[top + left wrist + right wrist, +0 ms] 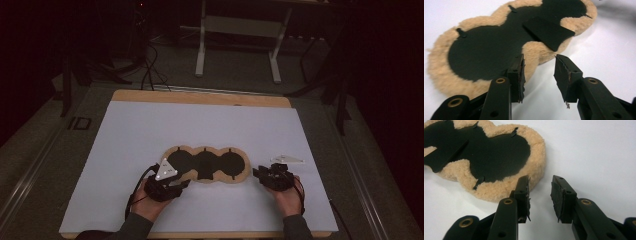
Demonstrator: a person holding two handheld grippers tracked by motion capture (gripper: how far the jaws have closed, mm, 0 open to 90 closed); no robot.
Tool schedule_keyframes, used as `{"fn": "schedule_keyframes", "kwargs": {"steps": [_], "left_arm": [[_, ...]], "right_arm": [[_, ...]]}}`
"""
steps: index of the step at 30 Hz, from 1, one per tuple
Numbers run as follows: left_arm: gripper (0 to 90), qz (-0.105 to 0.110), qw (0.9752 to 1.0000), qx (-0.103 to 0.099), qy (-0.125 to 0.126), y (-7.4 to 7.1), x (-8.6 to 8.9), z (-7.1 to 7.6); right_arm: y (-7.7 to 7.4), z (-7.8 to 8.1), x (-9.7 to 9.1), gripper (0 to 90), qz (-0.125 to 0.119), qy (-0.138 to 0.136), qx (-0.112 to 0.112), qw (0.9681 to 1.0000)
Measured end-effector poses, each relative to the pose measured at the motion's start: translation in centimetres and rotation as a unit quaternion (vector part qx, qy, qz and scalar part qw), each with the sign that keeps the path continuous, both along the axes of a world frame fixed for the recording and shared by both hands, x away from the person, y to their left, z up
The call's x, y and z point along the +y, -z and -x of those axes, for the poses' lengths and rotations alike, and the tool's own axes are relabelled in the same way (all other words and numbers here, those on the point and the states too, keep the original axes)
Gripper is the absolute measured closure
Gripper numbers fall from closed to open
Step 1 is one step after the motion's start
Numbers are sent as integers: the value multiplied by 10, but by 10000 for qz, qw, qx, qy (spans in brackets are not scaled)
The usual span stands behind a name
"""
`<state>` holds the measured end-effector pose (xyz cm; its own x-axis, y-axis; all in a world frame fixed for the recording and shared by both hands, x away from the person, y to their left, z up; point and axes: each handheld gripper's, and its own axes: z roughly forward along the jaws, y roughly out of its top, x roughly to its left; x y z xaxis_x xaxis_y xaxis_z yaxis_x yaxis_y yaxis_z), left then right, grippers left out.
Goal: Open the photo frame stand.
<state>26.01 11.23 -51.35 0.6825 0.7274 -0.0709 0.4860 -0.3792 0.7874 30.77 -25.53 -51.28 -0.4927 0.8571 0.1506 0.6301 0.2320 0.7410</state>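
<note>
Left gripper [537, 75] jaws apart w/ nothing btwn, just beside fleece-edged black pad [489, 47] on white sheet [604, 50].

Two pale characters, read as "ID", are marked on the dark grey floor strip [79, 123] left of the white table top, in the high view. No other writing, brand, number or sign can be made out; the marks on the grey triangular plate are too small to read.
</note>
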Motion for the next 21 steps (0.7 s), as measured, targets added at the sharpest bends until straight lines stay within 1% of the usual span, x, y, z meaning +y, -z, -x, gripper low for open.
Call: {"fn": "schedule_keyframes", "kwargs": {"steps": [5, 7, 9, 13, 15, 18, 20, 21], "left_arm": [[550, -33, 10000, -3, 70, 1, -10, 3], [568, 10, 9998, 46, 192, 1, -13, 3], [581, -43, 9997, 36, 231, 2, -16, 4], [586, -35, 9993, 75, 376, 2, -21, 5], [616, -90, 9990, 40, 439, 3, -25, 7], [708, -199, 9985, -19, 513, 4, -29, 9], [771, -268, 9981, -10, 560, 5, -33, 9], [795, -268, 9981, -10, 560, 5, -33, 9]], "right_arm": [[0, 0, -1, 663, -25, 34, 11, 10000], [0, 0, -1, 660, -39, 43, -9, 10000], [0, 0, -2, 660, -49, 56, 9, 10000], [0, 0, -2, 659, -65, 61, -3, 10000], [0, 0, -2, 658, -74, 72, 5, 9999], [0, 0, -3, 656, -78, 83, 7, 9999], [0, 0, -3, 656, -77, 88, 7, 9999], [0, 0, -3, 656, -77, 88, 7, 9999]]}}
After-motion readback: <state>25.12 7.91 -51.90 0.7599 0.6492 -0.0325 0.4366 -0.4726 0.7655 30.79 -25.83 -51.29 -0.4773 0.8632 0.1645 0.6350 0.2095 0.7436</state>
